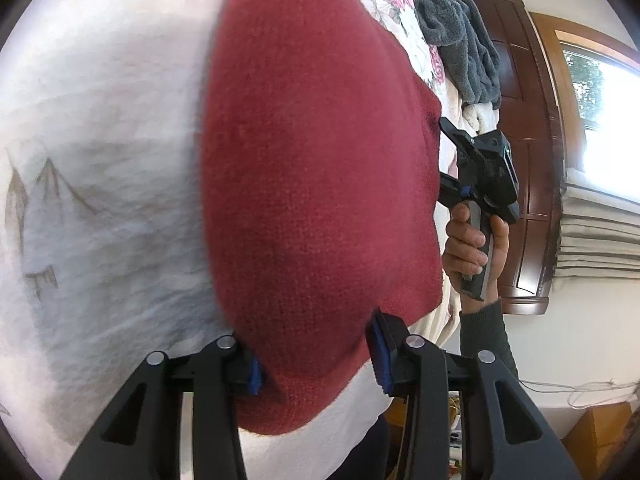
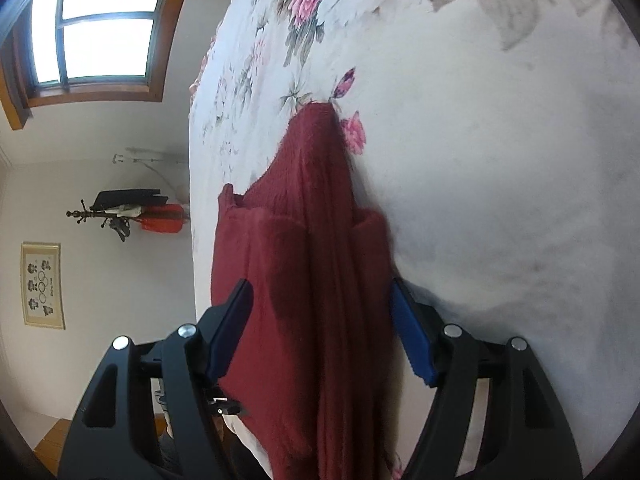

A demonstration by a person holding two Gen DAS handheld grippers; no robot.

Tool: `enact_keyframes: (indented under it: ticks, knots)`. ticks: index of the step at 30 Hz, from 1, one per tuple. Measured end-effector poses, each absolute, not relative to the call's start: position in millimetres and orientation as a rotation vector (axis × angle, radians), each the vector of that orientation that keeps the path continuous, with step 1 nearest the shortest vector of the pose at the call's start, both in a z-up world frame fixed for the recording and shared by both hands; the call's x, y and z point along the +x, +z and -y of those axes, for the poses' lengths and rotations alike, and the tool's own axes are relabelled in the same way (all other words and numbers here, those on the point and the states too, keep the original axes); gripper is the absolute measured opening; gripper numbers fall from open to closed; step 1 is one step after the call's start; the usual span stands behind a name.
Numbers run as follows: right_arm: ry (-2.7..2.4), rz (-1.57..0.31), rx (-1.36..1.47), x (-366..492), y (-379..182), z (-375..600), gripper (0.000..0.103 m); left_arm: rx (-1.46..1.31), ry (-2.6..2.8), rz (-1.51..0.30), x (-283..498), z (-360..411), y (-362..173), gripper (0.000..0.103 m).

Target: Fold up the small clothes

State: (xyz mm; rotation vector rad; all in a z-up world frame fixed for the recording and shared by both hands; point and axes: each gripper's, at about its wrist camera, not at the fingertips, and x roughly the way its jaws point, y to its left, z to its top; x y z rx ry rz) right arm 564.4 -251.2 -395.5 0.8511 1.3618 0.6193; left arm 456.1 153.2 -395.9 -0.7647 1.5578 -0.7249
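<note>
Left gripper (image 1: 316, 354) is seen with its jaws wide apart. Red knit cloth (image 1: 316, 184) bulges between the blue pads (image 1: 378, 354), but nothing is being pinched by them yet, as far as can be seen. Right gripper (image 2: 320, 328) is also spread open, w/ the same red cloth (image 2: 316, 272) lying between its fingers. So neither tool is squeezed on anything. In the left view the right gripper (image 1: 444, 152) is seen from the side, held by a hand (image 1: 474, 246), its tips right at the cloth's edge.

Cloth is spread on the bed cover (image 2: 500, 168), white w/ pink flowers. It's already bunched and partly doubled over, w/ a long ridge running down the middle and flaps to each side. The far end comes to a point near a pink flower. Grey fluffy stuff (image 1: 460, 44) is piled further off, not touching.

How it will likely handle: soft, floppy, light. It's a fuzzy knit, so it should be grabbed easily and not slip much. It can't break. But it will sag and stretch if pulled hard, and a fold won't stay neat by itself. Fuzz may also cling to the bed cover and drag.

Best spots to be grabbed, prob.: the near edge, one corner per gripper, well apart. Only one or two layers should be pinched, not the thick lump in the middle. Which layer is top can't be told for sure here.
</note>
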Motion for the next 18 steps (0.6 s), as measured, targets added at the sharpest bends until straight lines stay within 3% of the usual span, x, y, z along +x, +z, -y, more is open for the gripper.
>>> enact_keyframes:
  ticks: [7,11,14,18]
  knots:
    - [0.682,-1.376,0.83,577,-397,234,0.07,-0.778,-0.731,-1.561,455,-155,-399,0.041]
    - [0.664,-1.388,0.832,586,-403,237,0.059,-0.787,-0.732,-1.563,454,-155,-401,0.042]
    - [0.694,-1.382,0.81,587,-400,229,0.066,-0.799,-0.733,-1.566,453,-154,-402,0.044]
    - [0.696,-1.393,0.768,591,-401,219,0.065,-0.817,-0.726,-1.565,452,-154,-405,0.044]
